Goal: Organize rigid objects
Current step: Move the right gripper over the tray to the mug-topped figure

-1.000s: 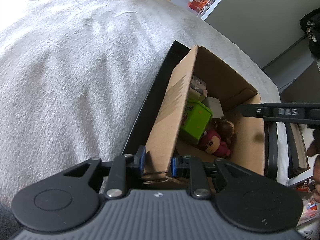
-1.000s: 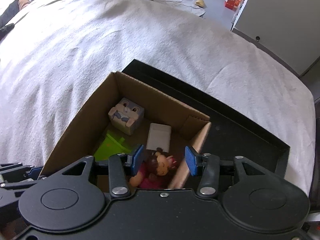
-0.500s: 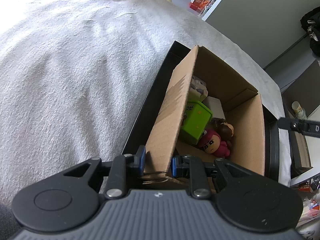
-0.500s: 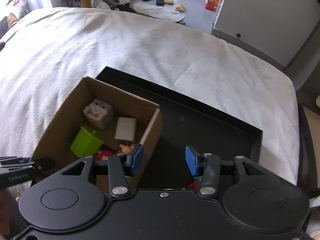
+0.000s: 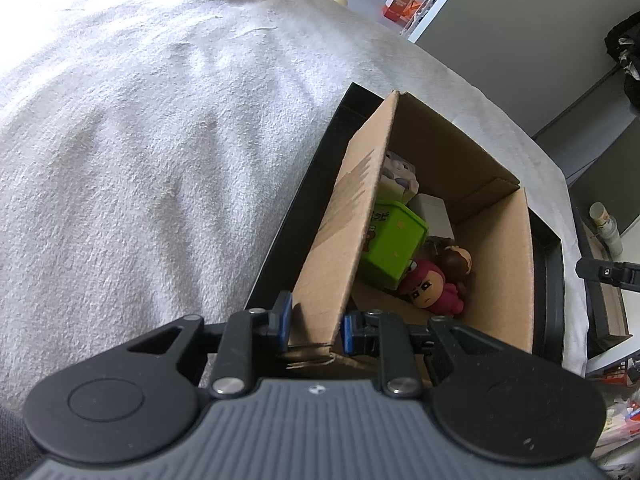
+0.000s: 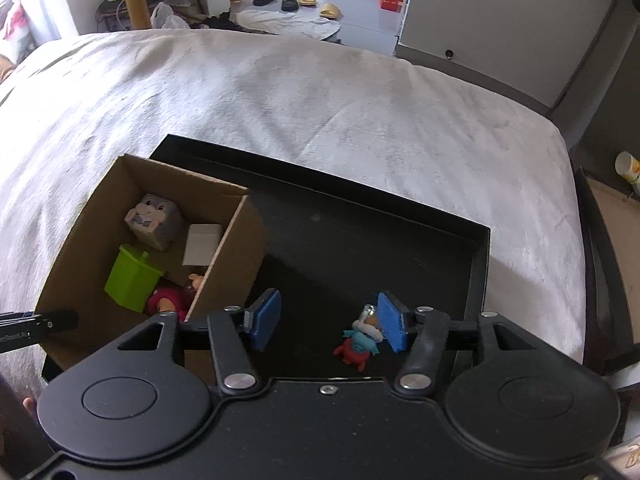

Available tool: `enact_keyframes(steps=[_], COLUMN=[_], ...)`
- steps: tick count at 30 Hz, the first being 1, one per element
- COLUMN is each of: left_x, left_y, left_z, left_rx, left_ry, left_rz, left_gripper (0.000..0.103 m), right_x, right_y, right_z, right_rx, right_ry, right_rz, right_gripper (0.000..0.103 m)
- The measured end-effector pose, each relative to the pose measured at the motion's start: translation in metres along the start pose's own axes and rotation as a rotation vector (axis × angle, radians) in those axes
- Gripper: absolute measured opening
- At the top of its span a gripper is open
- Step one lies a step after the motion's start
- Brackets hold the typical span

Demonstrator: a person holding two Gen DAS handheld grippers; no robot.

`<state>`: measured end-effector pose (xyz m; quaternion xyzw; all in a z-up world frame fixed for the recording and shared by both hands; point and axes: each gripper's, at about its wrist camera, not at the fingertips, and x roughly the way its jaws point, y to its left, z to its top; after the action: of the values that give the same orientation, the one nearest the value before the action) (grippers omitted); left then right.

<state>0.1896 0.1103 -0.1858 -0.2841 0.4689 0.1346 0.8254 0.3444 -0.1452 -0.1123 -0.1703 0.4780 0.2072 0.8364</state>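
A cardboard box (image 5: 516, 272) (image 6: 80, 240) stands at the left end of a black tray (image 6: 360, 240). It holds a grey cube figure (image 6: 154, 216), a green block (image 5: 394, 240) (image 6: 132, 280), a white box (image 6: 202, 240), a pink figure (image 5: 430, 292) and a brown-haired figure (image 5: 456, 260). My left gripper (image 5: 316, 328) is shut on the box's near left wall. My right gripper (image 6: 326, 322) is open above the tray; a small red, teal and white figure (image 6: 360, 340) lies just inside its right finger.
The tray lies on a white bed cover (image 6: 320, 100) (image 5: 140, 160). The tray's right rim (image 6: 480, 264) is near the bed's right edge. Floor with slippers (image 6: 296, 0) and a grey cabinet (image 6: 500, 12) lie beyond the bed.
My right gripper has pulled back out of the box and moved right over the tray, opening wider; the small figure has come into view. My left gripper keeps its hold on the box wall.
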Motion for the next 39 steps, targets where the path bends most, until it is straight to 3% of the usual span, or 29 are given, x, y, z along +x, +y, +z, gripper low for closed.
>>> enact_keyframes(steps=[11,20,39], left_x=[0.0,0.002,0.003], left_y=[-0.001,0.0,0.002], left_z=[0.001,0.002,0.002], left_rx=[-0.003,-0.004,-0.011], left_ry=[0.0,0.001,0.007], left_rz=[0.007,0.006,-0.009], left_gripper=[0.023,0.023,0.023], right_x=[0.028,0.066,0.109], right_y=[-0.026,-0.047,-0.042], right_z=[-0.007,-0.017,-0.03], right_rx=[0.102,0.297,0.497], right_ry=[0.045,0.109,0.209], right_rz=[0.0,-0.033,-0.115], right_gripper=[0.059,0.058,0.053])
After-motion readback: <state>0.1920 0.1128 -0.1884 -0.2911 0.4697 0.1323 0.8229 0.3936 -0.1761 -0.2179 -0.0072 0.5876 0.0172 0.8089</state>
